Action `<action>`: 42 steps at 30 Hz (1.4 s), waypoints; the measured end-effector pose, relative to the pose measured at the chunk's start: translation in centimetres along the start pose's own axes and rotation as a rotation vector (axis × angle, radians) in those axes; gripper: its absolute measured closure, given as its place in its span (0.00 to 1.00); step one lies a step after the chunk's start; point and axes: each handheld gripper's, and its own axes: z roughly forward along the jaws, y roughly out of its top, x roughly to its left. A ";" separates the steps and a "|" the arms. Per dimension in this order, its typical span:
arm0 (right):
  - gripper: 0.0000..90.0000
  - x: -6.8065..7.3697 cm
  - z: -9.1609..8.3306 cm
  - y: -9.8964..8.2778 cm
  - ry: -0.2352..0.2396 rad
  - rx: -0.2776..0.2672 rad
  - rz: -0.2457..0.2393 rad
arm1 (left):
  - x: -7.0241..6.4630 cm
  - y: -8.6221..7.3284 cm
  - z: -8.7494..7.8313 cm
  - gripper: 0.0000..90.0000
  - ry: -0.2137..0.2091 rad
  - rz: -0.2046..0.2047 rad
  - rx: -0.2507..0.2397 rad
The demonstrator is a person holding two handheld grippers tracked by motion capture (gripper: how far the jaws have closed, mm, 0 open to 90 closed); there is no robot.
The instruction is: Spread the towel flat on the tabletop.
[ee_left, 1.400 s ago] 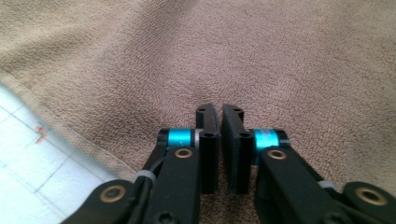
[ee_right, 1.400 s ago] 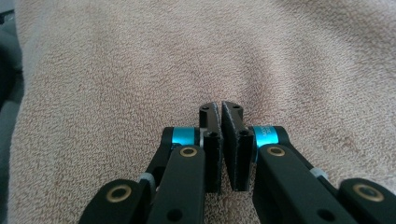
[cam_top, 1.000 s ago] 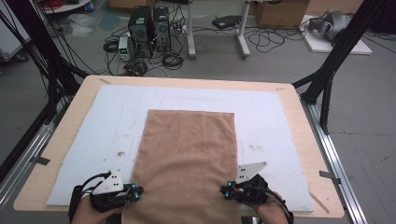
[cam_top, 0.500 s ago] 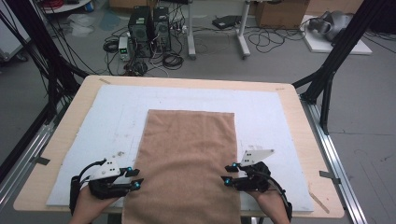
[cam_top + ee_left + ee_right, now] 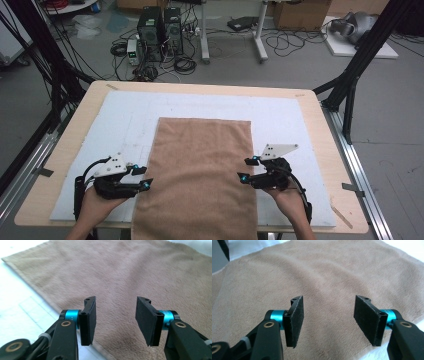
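A tan towel [image 5: 200, 170] lies flat down the middle of the white mat [image 5: 285, 120], its near end hanging over the table's front edge. My left gripper [image 5: 145, 177] hovers at the towel's left edge, a little above it. In the left gripper view the left gripper [image 5: 115, 315] has its jaws apart with only towel [image 5: 130, 272] beneath; they have just been opening, nothing between them. My right gripper [image 5: 243, 169] hovers at the towel's right edge. In the right gripper view the right gripper [image 5: 328, 317] has also just been opening, with only the towel [image 5: 322, 272] beneath.
The wooden table [image 5: 320, 115] carries the white mat, with bare mat left and right of the towel. Black frame legs [image 5: 360, 65] stand at the table's far corners. Computer towers [image 5: 160, 25] and cables sit on the floor beyond.
Both grippers have let go of the towel's near corners, opened, risen and moved farther up along the towel's side edges. The towel lies still.
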 end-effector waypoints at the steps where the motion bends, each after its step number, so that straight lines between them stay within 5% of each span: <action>1: 0.43 -0.1 0.1 0.2 -0.006 0.000 -0.002 | 0.1 0.0 0.0 0.55 0.005 -0.005 -0.001; 16: 0.35 -1.1 0.6 1.2 -0.049 0.000 -0.007 | 1.4 1.8 0.0 0.47 0.051 0.006 -0.006; 42: 0.35 -1.1 -0.1 2.2 -0.069 0.000 -0.042 | 1.8 2.5 0.5 0.45 0.041 -0.006 -0.021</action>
